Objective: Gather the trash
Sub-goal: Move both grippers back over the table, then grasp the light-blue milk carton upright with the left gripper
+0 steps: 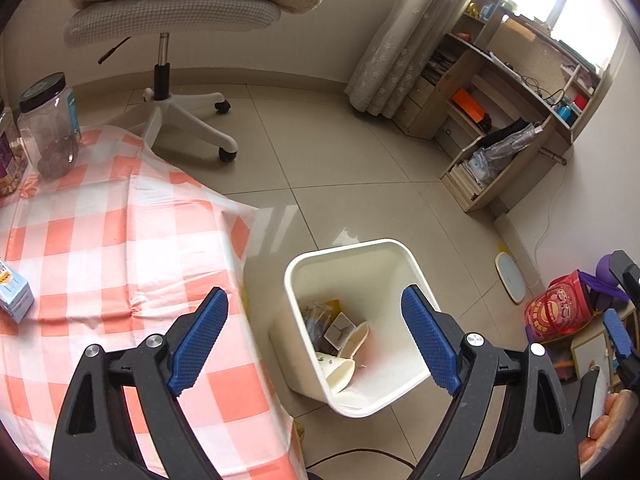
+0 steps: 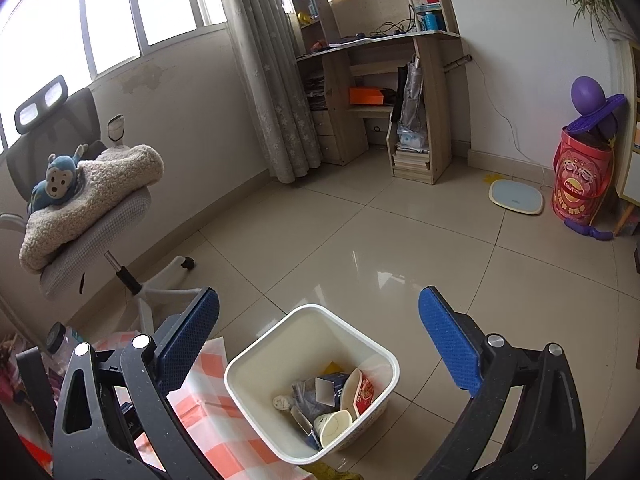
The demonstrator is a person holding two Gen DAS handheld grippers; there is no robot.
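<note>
A white trash bin [image 1: 394,256] stands on the floor beside the table; it also shows in the right wrist view [image 2: 256,354]. It holds paper cups [image 1: 340,372], wrappers and small cartons [image 2: 332,390]. My left gripper [image 1: 316,320] is open and empty, held above the bin and the table edge. My right gripper [image 2: 318,320] is open and empty above the bin. A small blue carton [image 1: 14,300] lies on the orange-checked tablecloth [image 1: 120,240] at the left.
Clear jars [image 1: 50,128] stand at the table's far left. An office chair [image 1: 180,12] with a fleece blanket stands behind the table. A desk with shelves [image 2: 380,80], a scale [image 2: 516,196] and a red tub [image 2: 580,184] line the far wall.
</note>
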